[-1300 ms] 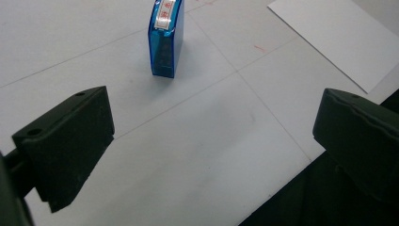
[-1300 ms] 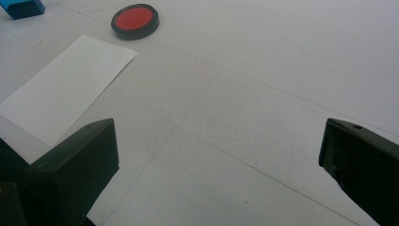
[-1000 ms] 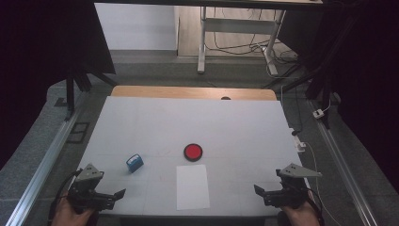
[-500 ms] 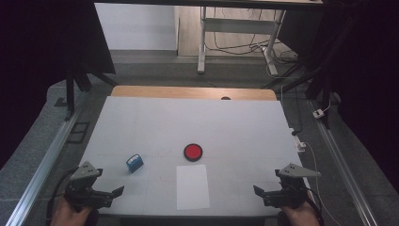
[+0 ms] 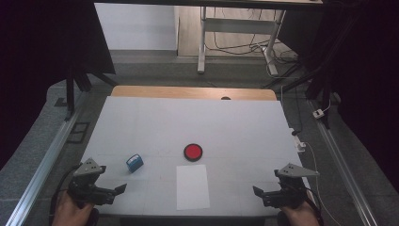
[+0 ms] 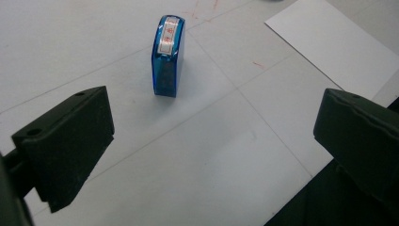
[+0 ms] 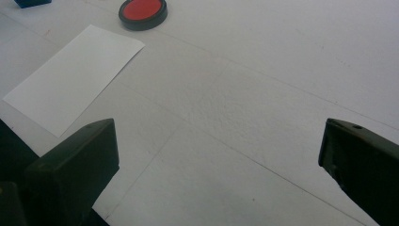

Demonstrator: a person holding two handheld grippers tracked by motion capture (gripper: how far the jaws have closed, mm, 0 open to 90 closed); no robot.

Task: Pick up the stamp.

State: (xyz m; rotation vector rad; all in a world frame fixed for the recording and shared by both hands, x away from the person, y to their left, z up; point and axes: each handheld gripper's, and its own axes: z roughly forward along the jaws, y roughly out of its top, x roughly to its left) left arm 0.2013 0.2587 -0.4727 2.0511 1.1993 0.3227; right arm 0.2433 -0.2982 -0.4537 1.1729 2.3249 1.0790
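A small blue stamp [image 5: 135, 162] stands on the white table at the near left. It rises just ahead of my left gripper [image 5: 115, 193] in the left gripper view, as the blue stamp [image 6: 168, 56] beyond the wide open left gripper [image 6: 211, 132]. A round red ink pad [image 5: 193, 152] lies mid-table, with a white paper sheet [image 5: 192, 186] in front of it. My right gripper [image 5: 260, 196] hovers open at the near right edge. In the right gripper view, the right gripper [image 7: 221, 155] holds nothing, with the paper [image 7: 75, 77] and the ink pad [image 7: 142, 12] far off to its left.
The white table top [image 5: 235, 127] ends in a wooden strip [image 5: 193, 92] at the far side. Metal rails [image 5: 44, 165] run along both sides. A white cable with a plug [image 5: 320, 113] lies off the right edge, and a desk frame [image 5: 235, 28] stands beyond.
The left gripper has wobbled slightly in place near the front left edge. The right gripper, stamp, ink pad and paper have stayed put.
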